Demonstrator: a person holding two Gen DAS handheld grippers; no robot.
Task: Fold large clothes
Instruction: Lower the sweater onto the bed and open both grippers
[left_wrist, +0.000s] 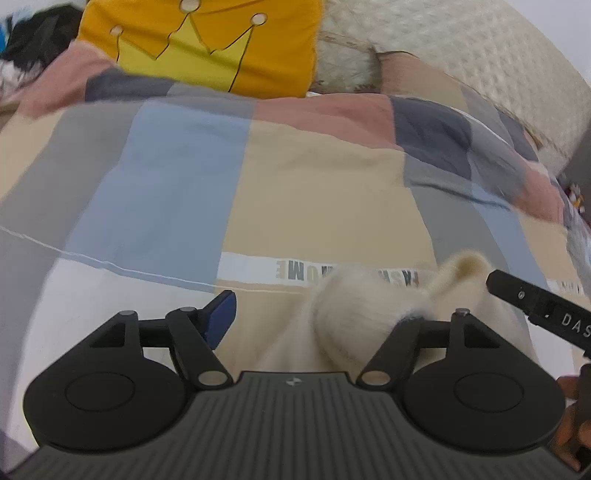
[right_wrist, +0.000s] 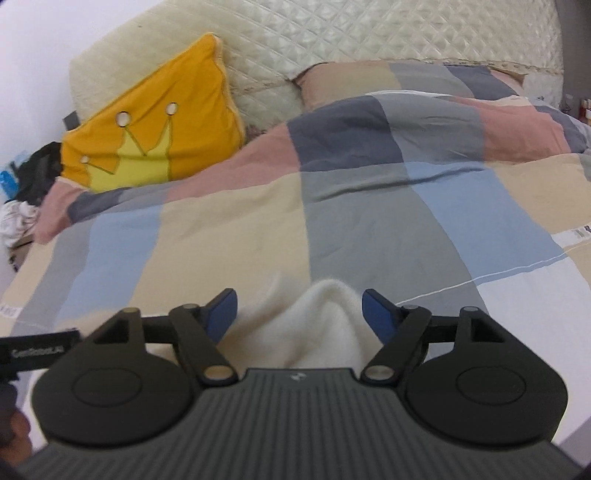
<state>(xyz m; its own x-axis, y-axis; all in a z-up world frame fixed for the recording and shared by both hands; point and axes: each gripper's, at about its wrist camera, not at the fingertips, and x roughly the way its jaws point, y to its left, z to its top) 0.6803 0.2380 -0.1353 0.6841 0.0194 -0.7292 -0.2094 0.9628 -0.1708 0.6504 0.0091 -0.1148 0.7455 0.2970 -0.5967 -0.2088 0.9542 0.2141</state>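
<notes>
Cream fuzzy garment (right_wrist: 317, 325) was bunched between the spread fingers of the right gripper (right_wrist: 299, 314), which stood wide and unclamped. Beside it, the left gripper (left_wrist: 314, 317) had the same cloth (left_wrist: 365, 314) piled over its right finger; whether it gripped I cannot tell. Farther off lay the patchwork duvet (right_wrist: 351, 206) on the bed, then the yellow crown pillow (right_wrist: 155, 133). With neither hold sure, the soft knit could slip and collapse unfolded.

Left gripper (left_wrist: 317, 314) right fingertip hidden behind fuzzy cream garment (left_wrist: 354, 314); yellow crown pillow (left_wrist: 199, 44) cropped by top edge.
</notes>
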